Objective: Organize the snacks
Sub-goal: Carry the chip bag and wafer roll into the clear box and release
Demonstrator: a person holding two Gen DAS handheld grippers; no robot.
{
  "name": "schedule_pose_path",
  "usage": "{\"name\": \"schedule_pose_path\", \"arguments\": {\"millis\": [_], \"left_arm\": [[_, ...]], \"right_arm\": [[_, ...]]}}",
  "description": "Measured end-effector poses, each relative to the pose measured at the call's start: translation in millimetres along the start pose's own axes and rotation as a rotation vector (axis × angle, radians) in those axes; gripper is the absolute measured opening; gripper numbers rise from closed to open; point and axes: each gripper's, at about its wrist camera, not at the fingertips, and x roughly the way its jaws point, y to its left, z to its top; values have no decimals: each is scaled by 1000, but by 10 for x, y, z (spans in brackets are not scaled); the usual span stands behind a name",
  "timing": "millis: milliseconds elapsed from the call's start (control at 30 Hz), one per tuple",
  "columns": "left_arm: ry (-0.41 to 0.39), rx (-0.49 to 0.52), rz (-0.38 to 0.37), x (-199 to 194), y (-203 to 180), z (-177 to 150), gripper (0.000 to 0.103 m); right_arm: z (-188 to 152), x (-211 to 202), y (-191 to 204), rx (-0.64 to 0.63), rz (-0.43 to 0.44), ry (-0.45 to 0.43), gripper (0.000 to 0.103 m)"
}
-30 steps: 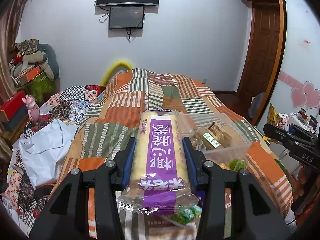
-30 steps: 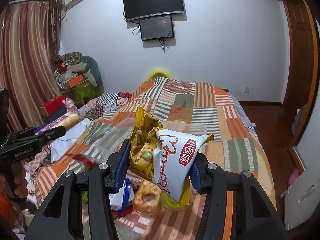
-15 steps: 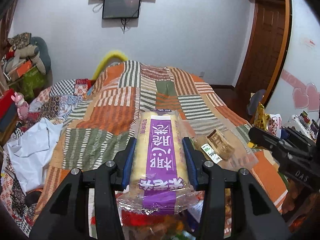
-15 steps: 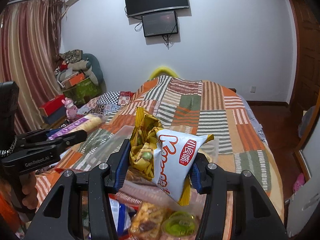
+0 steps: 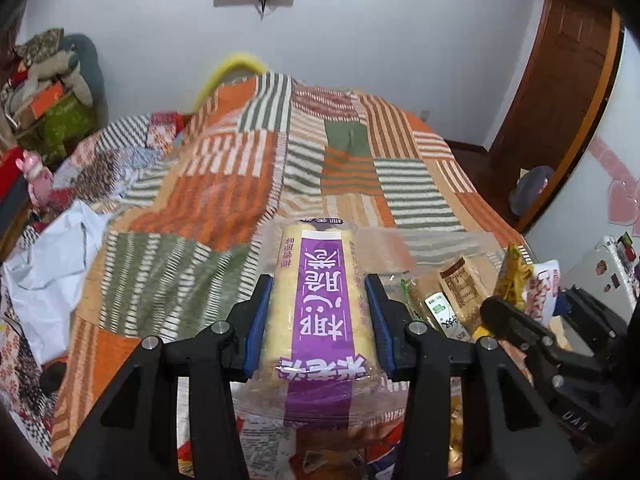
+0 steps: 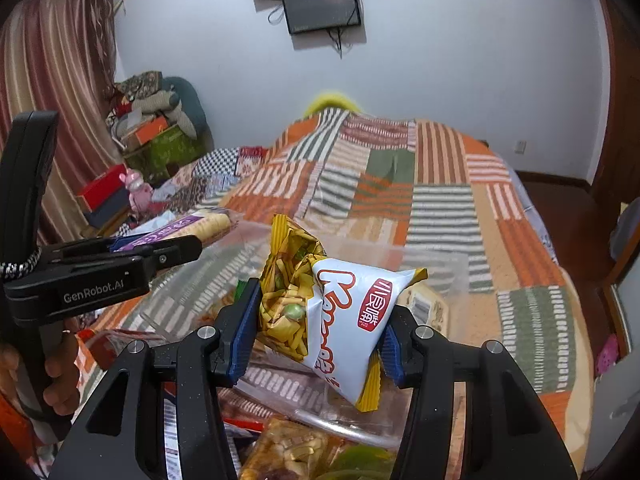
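My left gripper (image 5: 318, 292) is shut on a long pale cracker pack with a purple band (image 5: 320, 304), held lengthwise over the near edge of a clear plastic bin (image 5: 444, 240) on the bed. My right gripper (image 6: 316, 304) is shut on a yellow and white snack bag (image 6: 340, 300), hanging above the same clear bin (image 6: 440, 264). In the right wrist view the left gripper (image 6: 176, 246) reaches in from the left with the cracker pack (image 6: 200, 226), a hand on its grip. In the left wrist view the right gripper (image 5: 516, 312) comes in from the right with the snack bag (image 5: 536, 280). Brown packets (image 5: 460, 284) lie inside the bin.
A patchwork blanket (image 5: 320, 160) covers the bed. More snack packets (image 6: 296, 448) lie beneath the grippers at the near edge. White cloth (image 5: 52, 240) and piled boxes (image 6: 104, 192) sit at the left. A wooden door (image 5: 560, 80) stands at the right.
Both grippers have moved forward and down over the bed, each still holding its snack. They have drawn closer together, and the clear bin now lies right under them.
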Motion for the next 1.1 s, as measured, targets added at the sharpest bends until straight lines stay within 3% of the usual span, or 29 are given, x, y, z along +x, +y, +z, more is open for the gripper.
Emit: {"name": "schedule_pose_path", "arguments": {"millis": [433, 867, 1100], "left_arm": [[98, -67, -7, 348, 71, -18, 45], [20, 38, 16, -99, -41, -81, 46], [-26, 50, 39, -400, 32, -173, 54]], "right_arm": [[-56, 248, -41, -1, 19, 99, 52], [-36, -55, -50, -16, 20, 48, 54], [-56, -357, -54, -16, 18, -6, 57]]}}
